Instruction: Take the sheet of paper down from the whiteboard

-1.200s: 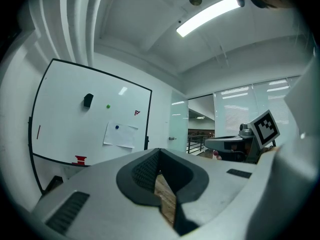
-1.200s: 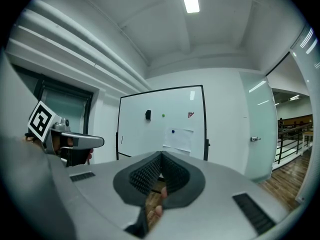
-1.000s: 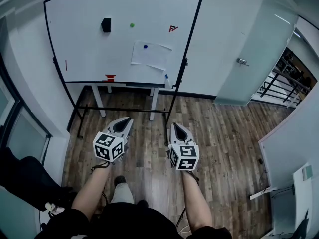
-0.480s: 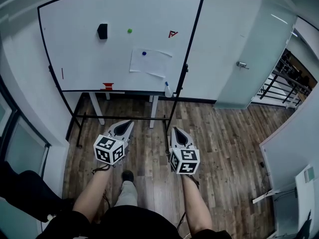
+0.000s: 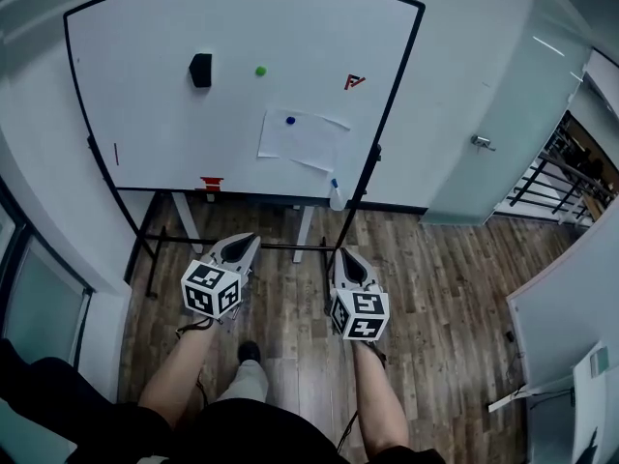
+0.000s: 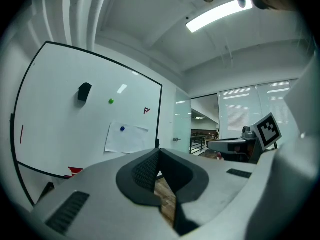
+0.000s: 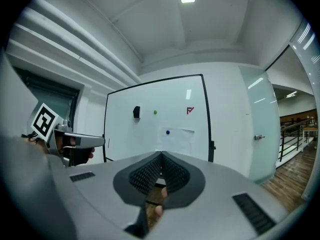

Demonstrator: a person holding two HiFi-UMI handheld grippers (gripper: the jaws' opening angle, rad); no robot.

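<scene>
– Wood floor [image 5: 435, 278] and pale walls surround a whiteboard [image 5: 145, 95] on a stand in the head view. Where is the paper?

– The sheet of paper [image 5: 308, 143] hangs on the whiteboard's lower right part. A blue magnet [image 5: 290, 120] pins it near its top left corner. Both grippers sit side by side, well short of the whiteboard and below its bottom edge.

– And the claws?

– The left gripper view shows the left gripper [image 5: 244, 242] with its jaws pressed together and nothing between them. The sheet is far ahead on the whiteboard, left of the jaw tips. The right gripper view shows the same for the right gripper [image 5: 346, 255]: jaws closed tight and empty. From there the sheet sits on the whiteboard straight ahead, just above the tips.

– What could go wrong from here?

– I'd judge the magnet is the trouble. Tugging the sheet out from under it could tear the paper or send the magnet dropping to the floor. Arriving with the jaws closed would only shove the sheet, and a hard push may rock the whiteboard on its stand.
</scene>
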